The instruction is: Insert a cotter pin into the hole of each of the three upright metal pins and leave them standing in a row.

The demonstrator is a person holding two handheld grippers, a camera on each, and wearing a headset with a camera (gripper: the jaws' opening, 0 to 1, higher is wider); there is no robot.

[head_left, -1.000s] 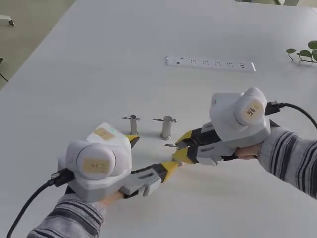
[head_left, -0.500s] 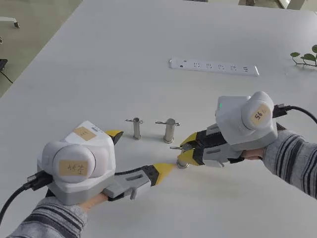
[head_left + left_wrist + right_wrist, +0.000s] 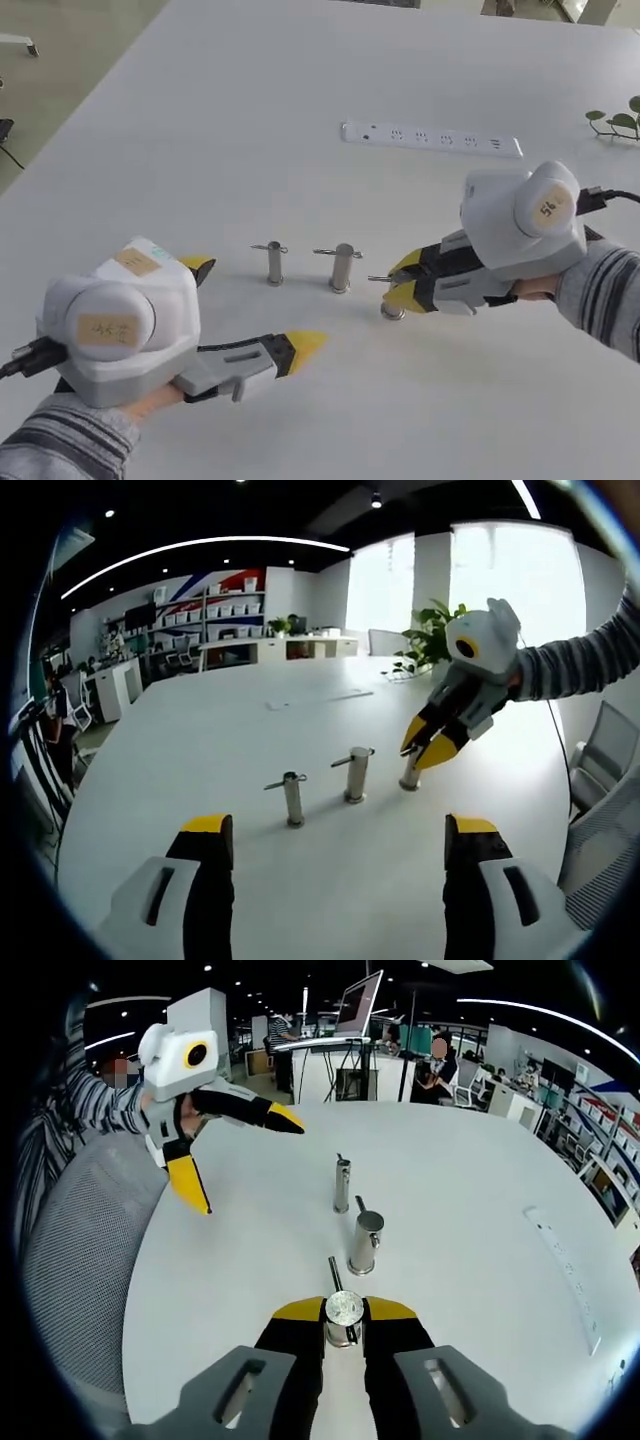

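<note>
Three upright metal pins stand in a row on the white table [image 3: 250, 120]. The left pin [image 3: 275, 262] and the middle pin [image 3: 342, 267] each carry a cotter pin through the top. My right gripper [image 3: 405, 282] is shut on the third pin [image 3: 392, 311], whose round top [image 3: 344, 1312] sits between the yellow jaws. A cotter pin [image 3: 378, 279] sticks out of it to the left. My left gripper [image 3: 250, 303] is open and holds nothing, down and left of the row. In the left gripper view the pins [image 3: 292, 798] [image 3: 356, 774] stand ahead of its fingers [image 3: 208, 828].
A white power strip [image 3: 430, 137] lies farther back on the table. A small green plant [image 3: 615, 108] sits at the right edge. Office chairs and desks stand beyond the table in the gripper views.
My left gripper has pulled back to the left, away from the third pin, and stays open. The right gripper keeps its hold on that pin.
</note>
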